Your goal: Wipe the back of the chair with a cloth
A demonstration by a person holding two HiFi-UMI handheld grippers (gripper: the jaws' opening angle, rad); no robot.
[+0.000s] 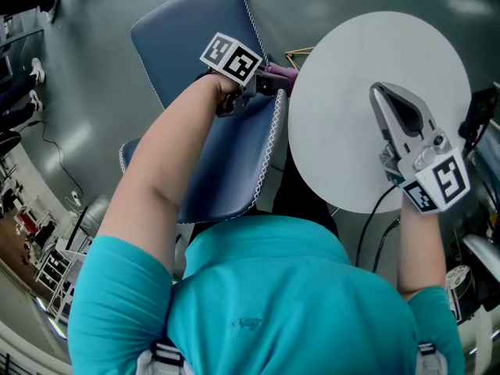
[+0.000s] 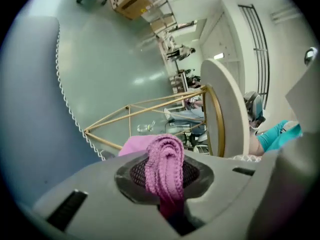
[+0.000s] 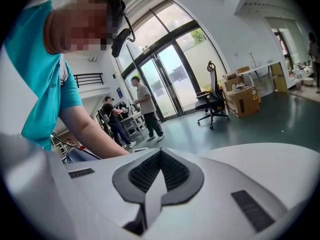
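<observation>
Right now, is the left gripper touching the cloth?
Touching. The left gripper view shows the left gripper shut on the cloth, with a pink fold bulging up out of its grip.

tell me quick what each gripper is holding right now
Left gripper: shut on the pink knitted cloth.
Right gripper: shut, holding nothing.

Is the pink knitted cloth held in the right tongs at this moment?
No: the right tongs are shut with nothing between them, while the pink knitted cloth is pinched in the left tongs.
</observation>
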